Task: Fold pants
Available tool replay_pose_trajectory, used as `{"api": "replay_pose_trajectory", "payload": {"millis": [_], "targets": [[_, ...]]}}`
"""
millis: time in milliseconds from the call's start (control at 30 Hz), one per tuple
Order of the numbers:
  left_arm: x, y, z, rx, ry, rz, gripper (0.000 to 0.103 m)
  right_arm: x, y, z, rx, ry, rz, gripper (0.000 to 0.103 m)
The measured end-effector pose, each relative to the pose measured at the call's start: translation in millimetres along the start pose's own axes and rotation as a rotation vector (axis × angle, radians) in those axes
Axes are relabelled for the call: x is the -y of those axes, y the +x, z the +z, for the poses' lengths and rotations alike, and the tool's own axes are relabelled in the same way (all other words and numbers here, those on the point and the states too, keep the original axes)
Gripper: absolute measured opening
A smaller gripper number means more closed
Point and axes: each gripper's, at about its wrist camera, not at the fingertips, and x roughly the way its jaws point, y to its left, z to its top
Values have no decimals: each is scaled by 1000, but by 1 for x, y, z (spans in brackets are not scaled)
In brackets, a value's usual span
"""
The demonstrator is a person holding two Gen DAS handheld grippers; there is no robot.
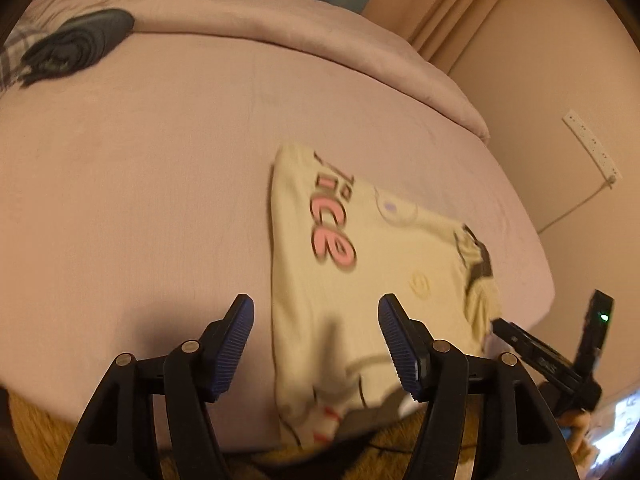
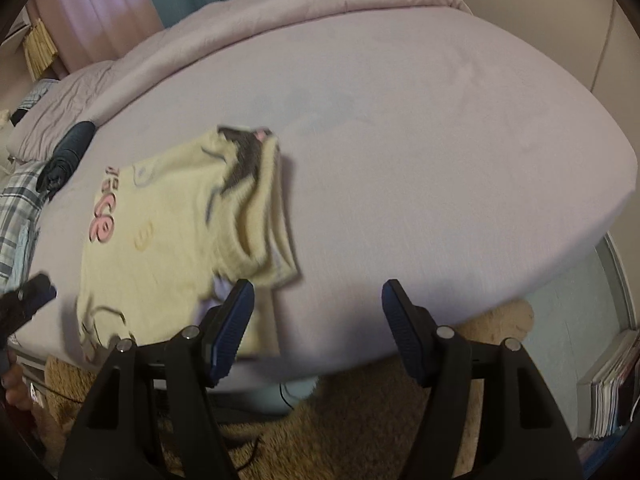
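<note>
The cream-yellow printed cotton pants (image 1: 360, 264) lie partly folded on the lilac-sheeted bed (image 1: 140, 160), seemingly needing another fold; the left hand-held gripper (image 1: 316, 344) and right hand-held gripper (image 2: 318, 332) both gape wide, holding nothing.

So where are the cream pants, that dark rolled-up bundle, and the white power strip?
cream pants (image 1: 360, 280): left wrist view, middle of the fabric.
dark rolled-up bundle (image 1: 80, 46): left wrist view, its centre.
white power strip (image 1: 592, 146): left wrist view, mid-length on the wall.
</note>
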Motion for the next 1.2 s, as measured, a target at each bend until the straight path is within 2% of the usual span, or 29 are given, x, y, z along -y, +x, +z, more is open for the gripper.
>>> {"api": "replay_pose_trajectory", "payload": {"millis": [100, 200, 300, 367, 433, 567, 633, 767, 867, 933, 1033, 1100, 1200], "targets": [[0, 22, 15, -26, 9, -23, 64, -8, 4, 12, 7, -11, 42, 68], [-6, 45, 21, -80, -5, 4, 64, -17, 13, 23, 18, -17, 103, 74], [-14, 65, 18, -117, -43, 21, 64, -22, 29, 28, -15, -11, 144, 76], [-10, 64, 15, -86, -20, 22, 64, -26, 42, 27, -51, -14, 144, 76], [-2, 67, 14, -106, 35, 26, 64, -32, 47, 24, -54, -47, 121, 78], [2, 71, 15, -121, 25, -48, 64, -47, 49, 23, -47, -115, 119, 78], [7, 73, 13, -112, 39, -39, 64, -52, 53, 24, -49, -123, 104, 79], [1, 69, 6, -103, -9, -85, 64, -54, 55, 25, -52, -109, 171, 79], [1, 64, 3, -134, 7, -115, 64, -58, 45, 20, -54, -125, 233, 76], [-5, 59, 3, -146, 0, -130, 62, -61, 43, 16, -49, -148, 225, 75], [-9, 58, 2, -157, -23, -149, 62, -50, 46, 17, -76, -111, 189, 70], [-7, 63, 3, -170, -9, -140, 62, -44, 48, 22, -74, -73, 207, 69], [3, 75, 9, -181, 68, -116, 62, -43, 56, 24, -110, -45, 266, 72]]}}
